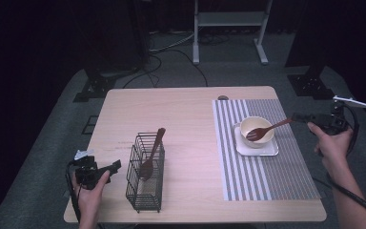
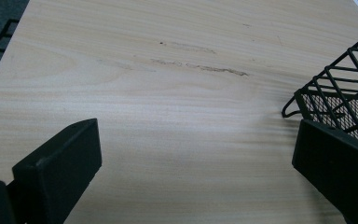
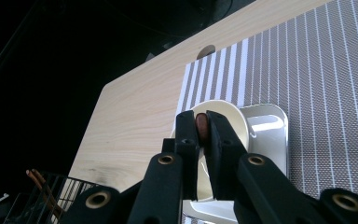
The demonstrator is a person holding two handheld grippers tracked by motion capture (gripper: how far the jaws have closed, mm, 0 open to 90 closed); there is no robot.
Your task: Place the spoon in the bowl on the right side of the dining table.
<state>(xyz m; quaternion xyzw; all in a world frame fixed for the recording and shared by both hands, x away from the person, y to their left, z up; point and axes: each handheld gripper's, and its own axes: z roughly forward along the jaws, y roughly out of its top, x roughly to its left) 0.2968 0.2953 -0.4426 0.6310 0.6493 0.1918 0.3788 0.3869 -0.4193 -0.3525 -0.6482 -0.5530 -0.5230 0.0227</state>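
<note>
At the right of the high view, the right hand [image 1: 334, 145] reaches in from the lower right corner, its right tool [image 1: 299, 117] clamped on the handle of a brown fork [image 1: 265, 130] — the fork's head lies in the cream bowl [image 1: 256, 128] on a white tray [image 1: 272, 149] atop the striped mat [image 1: 286, 176]. At lower left, the left hand [image 1: 91, 192] rests at the table [image 1: 186, 119] edge, its left tool [image 2: 196, 163] spread wide — beside the wire basket [image 1: 145, 183] holding a brown spoon [image 1: 151, 155].

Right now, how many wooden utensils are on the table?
2. A fork rests its head in the bowl, its handle held by the right claw. A spoon stands in the wire basket.
</note>
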